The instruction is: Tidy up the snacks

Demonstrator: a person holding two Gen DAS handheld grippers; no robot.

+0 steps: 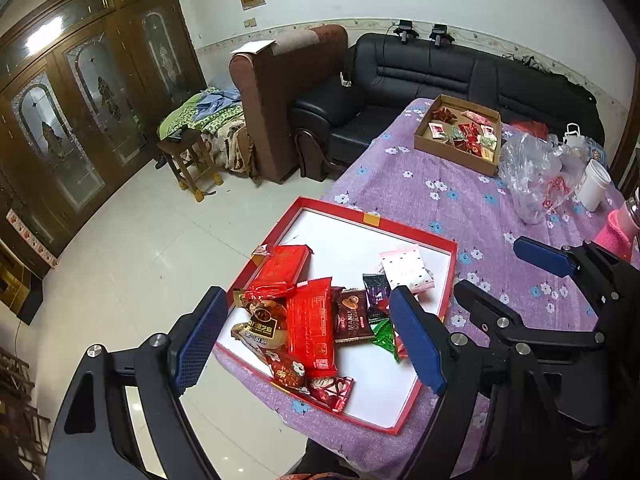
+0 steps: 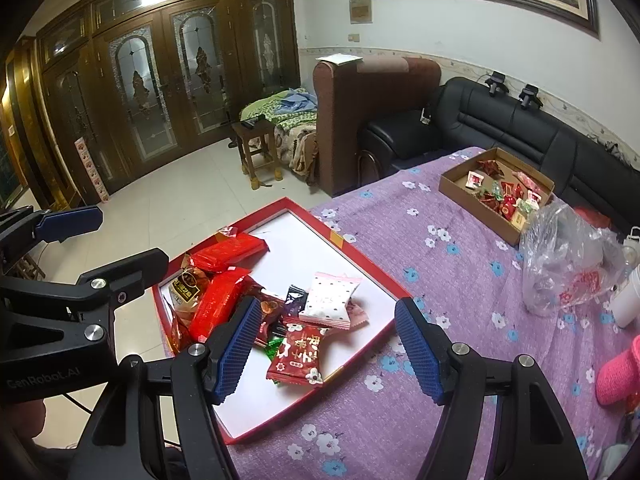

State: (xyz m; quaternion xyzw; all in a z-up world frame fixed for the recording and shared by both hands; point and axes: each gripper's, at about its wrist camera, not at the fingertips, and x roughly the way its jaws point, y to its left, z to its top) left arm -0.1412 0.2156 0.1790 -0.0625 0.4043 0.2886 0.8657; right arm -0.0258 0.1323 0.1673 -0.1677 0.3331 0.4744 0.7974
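A shallow red tray (image 1: 416,232) (image 2: 372,266) with a white floor lies at the near corner of the purple flowered table. Several snack packets are piled in it: two red packs (image 1: 310,320) (image 2: 216,308), a brown packet (image 1: 352,314), a white dotted packet (image 1: 406,268) (image 2: 332,300) and a red packet with white characters (image 2: 298,354). My left gripper (image 1: 310,340) (image 2: 100,242) hovers open over the pile, pads apart from it. My right gripper (image 2: 328,350) (image 1: 516,280) hangs open over the tray's near right part, holding nothing.
A cardboard box (image 1: 452,152) (image 2: 472,204) of small wrapped candies sits at the table's far side. A crumpled clear plastic bag (image 1: 532,172) (image 2: 568,256), a white cup (image 1: 594,184) and a pink object (image 2: 618,372) are at the right. A black sofa (image 1: 420,68) stands behind.
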